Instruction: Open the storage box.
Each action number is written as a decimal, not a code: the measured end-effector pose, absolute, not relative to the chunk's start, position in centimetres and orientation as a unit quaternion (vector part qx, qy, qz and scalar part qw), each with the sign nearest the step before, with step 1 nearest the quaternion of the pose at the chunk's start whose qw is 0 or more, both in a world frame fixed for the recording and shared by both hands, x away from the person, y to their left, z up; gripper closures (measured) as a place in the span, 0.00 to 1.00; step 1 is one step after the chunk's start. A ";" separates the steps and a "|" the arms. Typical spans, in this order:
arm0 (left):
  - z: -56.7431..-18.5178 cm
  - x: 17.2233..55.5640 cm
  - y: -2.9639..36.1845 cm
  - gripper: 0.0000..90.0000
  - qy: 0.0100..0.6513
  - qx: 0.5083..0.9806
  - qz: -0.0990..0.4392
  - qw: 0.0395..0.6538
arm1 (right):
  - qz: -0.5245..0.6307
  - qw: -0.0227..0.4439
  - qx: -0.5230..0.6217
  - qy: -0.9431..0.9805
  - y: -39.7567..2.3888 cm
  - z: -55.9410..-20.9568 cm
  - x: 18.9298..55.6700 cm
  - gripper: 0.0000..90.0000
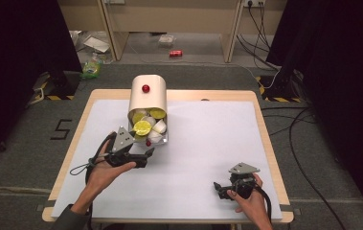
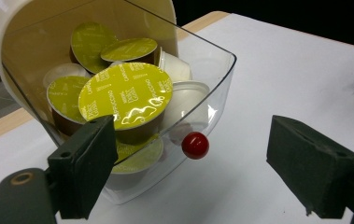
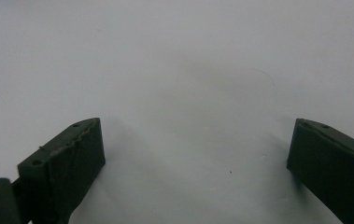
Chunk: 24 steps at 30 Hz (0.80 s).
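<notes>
My left gripper [image 2: 188,172] hovers at the drawer [image 2: 212,93], centre frame, jaws wide around its red knob [image 2: 195,145], pods [image 2: 125,93] piled inside. Looks like the approach; next I close on that knob. Right gripper [image 1: 227,188] idles lower right on the counter [image 1: 208,143], jaws wide, empty.

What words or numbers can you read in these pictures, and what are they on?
"CAPPUCCINO": on the yellow-green foil lid of the top capsule in the clear drawer, seen past the open left tool.
"5": marked on the grey floor left of the table.
The smaller print on that lid and on the other capsule lids is too blurred to read.
</notes>
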<state>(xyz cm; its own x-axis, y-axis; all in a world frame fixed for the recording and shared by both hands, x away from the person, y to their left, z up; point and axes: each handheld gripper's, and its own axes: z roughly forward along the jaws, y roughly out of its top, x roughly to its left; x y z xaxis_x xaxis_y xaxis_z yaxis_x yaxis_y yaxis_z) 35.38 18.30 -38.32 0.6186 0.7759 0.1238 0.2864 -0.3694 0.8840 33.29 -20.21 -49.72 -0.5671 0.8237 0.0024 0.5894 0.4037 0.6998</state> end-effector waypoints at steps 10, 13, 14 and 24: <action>-38.4 34.7 18.3 0.18 0.337 0.784 0.274 0.444 | 0.335 0.175 0.431 0.819 -20.2 -49.7 33.3 0.05; -38.5 34.3 18.2 0.18 0.337 0.783 0.275 0.445 | 0.335 0.174 0.431 0.819 -20.2 -49.7 33.3 0.05; -38.6 34.2 18.2 0.18 0.336 0.782 0.276 0.446 | 0.335 0.174 0.432 0.819 -20.2 -49.7 33.3 0.05; -39.0 33.3 18.2 0.18 0.340 0.782 0.268 0.447 | 0.335 0.175 0.431 0.819 -20.2 -49.7 33.3 0.05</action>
<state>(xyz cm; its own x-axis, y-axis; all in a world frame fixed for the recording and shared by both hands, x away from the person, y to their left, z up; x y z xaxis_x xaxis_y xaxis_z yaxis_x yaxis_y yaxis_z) 33.35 18.16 -38.96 0.6247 0.7724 0.1148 0.2930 -0.3680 0.8824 33.29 -20.22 -49.72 -0.5673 0.8235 0.0011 0.5885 0.4044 0.7001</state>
